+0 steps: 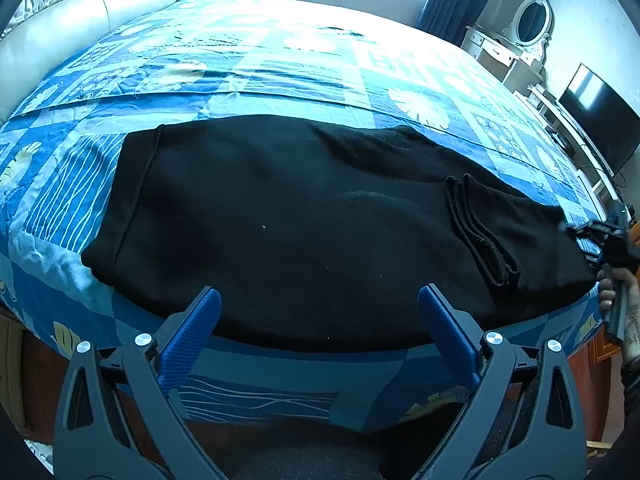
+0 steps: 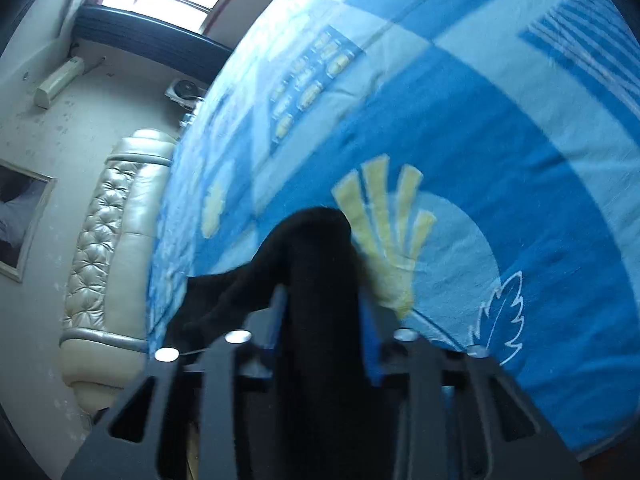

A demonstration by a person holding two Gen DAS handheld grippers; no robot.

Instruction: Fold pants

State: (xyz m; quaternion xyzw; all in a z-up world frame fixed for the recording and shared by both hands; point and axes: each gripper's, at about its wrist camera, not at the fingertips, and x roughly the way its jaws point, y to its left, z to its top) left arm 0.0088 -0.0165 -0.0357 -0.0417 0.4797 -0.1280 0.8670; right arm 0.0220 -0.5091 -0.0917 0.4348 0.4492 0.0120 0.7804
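Black pants (image 1: 300, 220) lie across the near part of the bed, with a seamed band (image 1: 132, 200) at the left and stacked hem layers (image 1: 480, 240) at the right. My left gripper (image 1: 320, 290) hovers over the pants' near edge, its blue pads (image 1: 192, 332) wide apart with nothing between them. At the far right a hand (image 1: 616, 300) holds my right gripper (image 1: 592, 236) at the pants' right end. In the blurred right wrist view, a strip of the black pants (image 2: 320, 300) fills the narrow gap of the right gripper (image 2: 324, 248) and hides its fingertips.
The bed sheet (image 1: 280, 60) is blue with leaf patterns, and its front edge (image 1: 280, 380) drops off just below the pants. A cream padded headboard (image 1: 100, 0) stands at the left. A white dresser with a mirror (image 1: 528, 28) and a television (image 1: 600, 120) line the right wall.
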